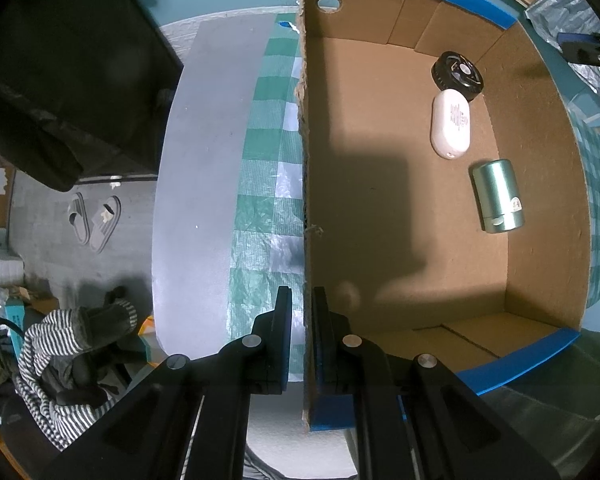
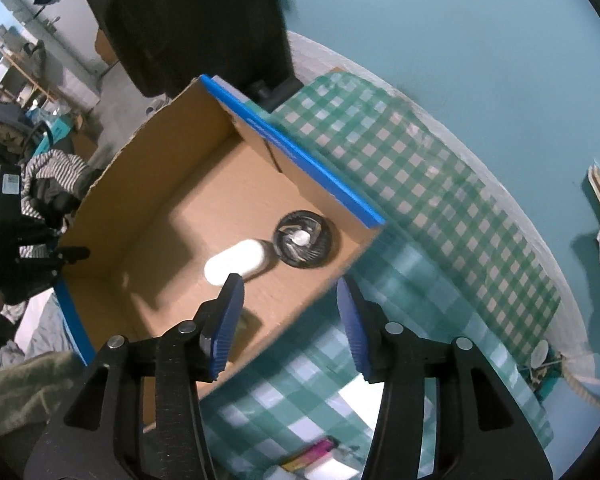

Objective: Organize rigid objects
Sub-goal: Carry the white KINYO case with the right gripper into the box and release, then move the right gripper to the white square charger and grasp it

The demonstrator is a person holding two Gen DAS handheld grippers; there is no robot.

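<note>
Left wrist: fingers (image 1: 285,312) clamped on box wall (image 1: 305,200); right fingers (image 2: 228,320) apart, empty, above box.

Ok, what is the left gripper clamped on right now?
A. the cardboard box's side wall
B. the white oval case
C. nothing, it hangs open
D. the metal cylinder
A: in the left wrist view the left gripper has its fingers closed either side of the cardboard box wall's torn edge.

One cardboard box (image 1: 420,240), holding one black disc (image 1: 458,74), one white case (image 1: 450,124), one metal cylinder (image 1: 498,196)
</note>
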